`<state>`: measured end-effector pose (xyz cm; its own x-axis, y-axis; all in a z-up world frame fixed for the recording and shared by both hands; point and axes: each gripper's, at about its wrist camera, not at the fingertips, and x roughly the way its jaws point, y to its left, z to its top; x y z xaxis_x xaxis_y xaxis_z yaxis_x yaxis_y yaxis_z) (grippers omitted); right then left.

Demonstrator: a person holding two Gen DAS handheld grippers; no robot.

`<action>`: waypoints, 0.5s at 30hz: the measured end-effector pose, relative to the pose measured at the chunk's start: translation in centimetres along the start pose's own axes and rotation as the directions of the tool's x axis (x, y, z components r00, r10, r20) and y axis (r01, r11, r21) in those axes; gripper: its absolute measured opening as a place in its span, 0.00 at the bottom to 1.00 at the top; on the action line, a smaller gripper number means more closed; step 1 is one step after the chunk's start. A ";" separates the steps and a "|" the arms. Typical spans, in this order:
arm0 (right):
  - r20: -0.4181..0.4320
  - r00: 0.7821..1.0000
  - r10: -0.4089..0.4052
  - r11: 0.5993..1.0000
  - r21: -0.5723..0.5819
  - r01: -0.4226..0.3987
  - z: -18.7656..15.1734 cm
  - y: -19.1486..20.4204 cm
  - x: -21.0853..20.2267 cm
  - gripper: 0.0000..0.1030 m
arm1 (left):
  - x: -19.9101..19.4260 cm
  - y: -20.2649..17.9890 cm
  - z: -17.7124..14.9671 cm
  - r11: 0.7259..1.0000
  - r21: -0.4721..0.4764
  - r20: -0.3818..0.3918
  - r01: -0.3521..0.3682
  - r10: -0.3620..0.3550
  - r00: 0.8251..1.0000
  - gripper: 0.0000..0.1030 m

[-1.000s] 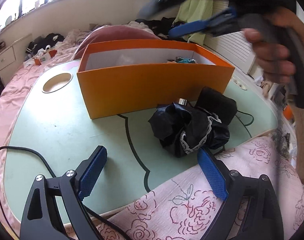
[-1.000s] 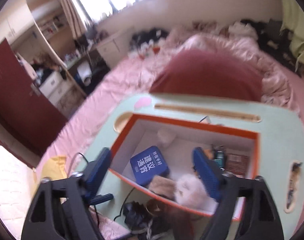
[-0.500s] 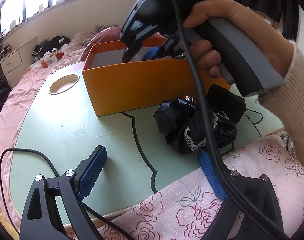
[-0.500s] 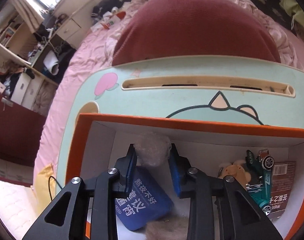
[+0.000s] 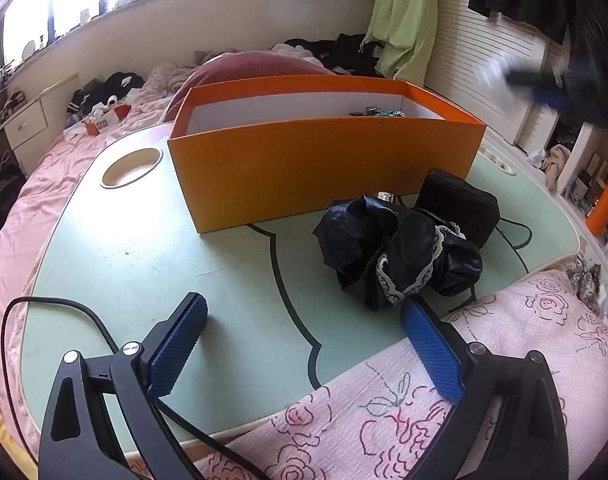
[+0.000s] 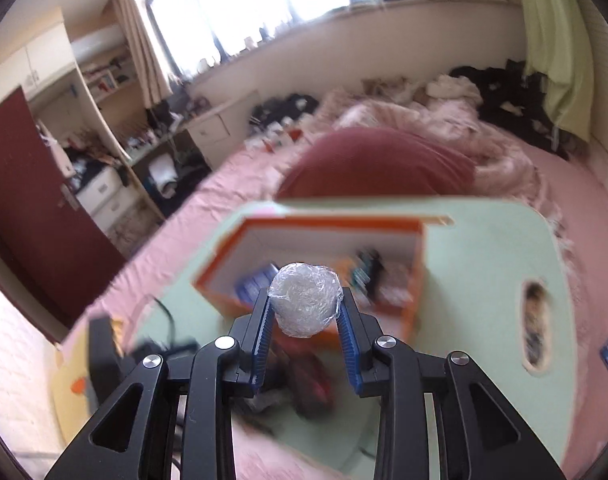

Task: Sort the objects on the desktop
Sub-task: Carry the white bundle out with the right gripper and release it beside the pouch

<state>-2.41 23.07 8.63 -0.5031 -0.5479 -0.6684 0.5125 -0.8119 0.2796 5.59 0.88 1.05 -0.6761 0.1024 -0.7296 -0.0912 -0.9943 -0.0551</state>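
The right hand-held gripper (image 6: 304, 312) pinched a foil ball (image 6: 305, 305), perhaps lightly; swung fast, it could slip onto the bench (image 6: 484, 264).

Left tongs (image 5: 302, 312) gape wide; right tongs (image 6: 305, 300) seemingly clamped.

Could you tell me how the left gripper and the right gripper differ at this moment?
The left gripper is wide open with nothing between its pads; the right gripper is shut on a ball wrapped in clear film. The left gripper hangs low over the near edge of the green table, short of the black bundle; the right gripper looks down from above into the orange box. Both have black frames and blue ribbed pads.
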 end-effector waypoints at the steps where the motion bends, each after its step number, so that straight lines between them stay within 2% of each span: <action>1: -0.019 0.999 -0.034 0.999 0.002 0.034 -1.4 -0.7 0.2 0.30 | 0.0 0.0 0.0 1.000 0.000 0.000 0.000 0.000 1.000 0.94; 3: -0.059 0.996 -0.071 0.997 0.010 0.072 -4.0 -1.9 1.5 0.30 | -0.1 -0.1 -0.1 1.000 0.003 0.000 -0.003 0.003 1.000 0.94; 6: -0.105 0.993 -0.057 0.998 0.028 0.060 -5.8 -2.8 4.1 0.30 | 0.0 0.2 -0.1 1.000 0.005 -0.001 -0.005 0.005 1.000 0.94; 11: -0.035 0.997 -0.074 0.997 0.014 0.075 -6.2 -2.2 6.2 0.30 | 0.0 0.1 -0.1 1.000 0.004 -0.001 -0.005 0.005 1.000 0.94; 13: 0.001 0.999 -0.050 0.998 0.028 0.050 -6.6 -2.3 6.2 0.38 | 0.0 0.1 -0.1 1.000 0.004 0.000 -0.005 0.005 1.000 0.94; 15: 0.046 0.998 -0.052 0.998 0.049 0.050 -7.1 -2.4 5.3 0.70 | 0.0 0.1 -0.1 1.000 0.005 -0.001 -0.006 0.006 1.000 0.94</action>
<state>-1.36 23.53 -0.49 -0.5610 -0.5133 -0.6495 0.4518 -0.8472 0.2794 5.65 0.76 1.00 -0.6761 0.0969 -0.7304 -0.0909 -0.9947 -0.0479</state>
